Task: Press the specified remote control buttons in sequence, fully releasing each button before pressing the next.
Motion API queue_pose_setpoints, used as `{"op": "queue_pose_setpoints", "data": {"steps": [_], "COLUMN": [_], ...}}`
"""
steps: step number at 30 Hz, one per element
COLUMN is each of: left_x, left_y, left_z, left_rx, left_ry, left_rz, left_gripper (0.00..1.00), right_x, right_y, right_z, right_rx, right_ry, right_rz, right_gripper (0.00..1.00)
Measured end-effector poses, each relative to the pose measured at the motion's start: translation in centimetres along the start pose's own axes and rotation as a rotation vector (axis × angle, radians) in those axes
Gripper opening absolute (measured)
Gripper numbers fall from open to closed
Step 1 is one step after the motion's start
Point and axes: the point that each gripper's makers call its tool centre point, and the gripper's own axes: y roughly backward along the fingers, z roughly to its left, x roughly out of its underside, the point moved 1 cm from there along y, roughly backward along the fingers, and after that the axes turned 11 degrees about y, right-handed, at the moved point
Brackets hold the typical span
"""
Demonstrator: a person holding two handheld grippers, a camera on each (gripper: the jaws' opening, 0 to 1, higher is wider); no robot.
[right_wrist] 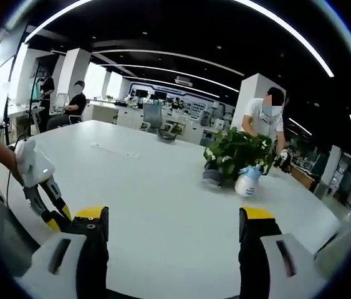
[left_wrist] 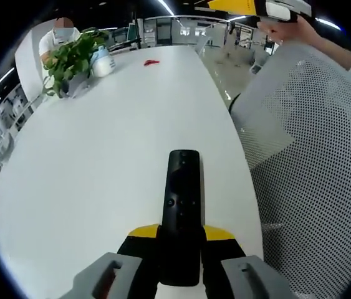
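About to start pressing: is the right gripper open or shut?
Open. In the right gripper view, the right gripper has its fingers set wide apart, with bare white table between them and nothing held.

1. The right hand-held gripper (right_wrist: 175, 240) rises from the bottom of the right gripper view, its two yellow-tipped jaws spread wide apart with nothing between them.
2. Below and beyond the jaws stretches a white bench (right_wrist: 144, 187).
3. At the left edge the left hand-held gripper (right_wrist: 49, 202) comes into view, held by a hand (right_wrist: 14, 167), its yellow-tipped jaws pointing down toward the bench.
4. A leafy potted plant (right_wrist: 237, 152) stands on the far right part of the bench.
5. A white spray bottle (right_wrist: 248, 182) sits just beside the plant.
6. A person (right_wrist: 264, 118) stands behind the plant; further people sit far off at the left.
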Motion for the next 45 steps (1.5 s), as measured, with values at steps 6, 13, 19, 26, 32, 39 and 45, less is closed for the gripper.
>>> {"op": "queue_pose_setpoints", "data": {"steps": [6, 13, 19, 26, 32, 39, 45], "left_x": [-0.1, -0.3, -0.6, -1.2, -1.6, -1.9, -2.3], "left_y": [0.1, 0.2, 0.3, 0.1, 0.0, 0.1, 0.0], "left_z": [1.5, 3.6, 5.2, 7.0, 7.7, 8.3, 9.1], "left_rx": [-0.017, -0.030, -0.048, -0.053, -0.058, -0.069, -0.082], "left_ry": [-0.003, 0.005, -0.016, 0.003, -0.010, -0.011, -0.035], "left_rz": [0.027, 0.042, 0.063, 0.051, 0.062, 0.073, 0.092], "left_gripper": [0.24, 0.24, 0.24, 0.24, 0.24, 0.24, 0.24], "right_x": [0.3, 0.7, 1.1, 1.4, 1.6, 1.5, 1.5], "right_y": [0.0, -0.1, -0.2, -0.3, -0.3, -0.2, -0.2], "right_z": [-0.1, 0.2, 0.4, 0.5, 0.6, 0.4, 0.6], "right_rx": [0.001, -0.008, -0.020, -0.025, -0.029, -0.024, -0.036], "right_ry": [-0.001, 0.021, 0.018, 0.020, 0.030, 0.021, 0.016], "right_rz": [0.015, 0.047, 0.067, 0.090, 0.100, 0.096, 0.100], "right_gripper": [0.84, 0.80, 0.76, 0.73, 0.72, 0.67, 0.64]}}
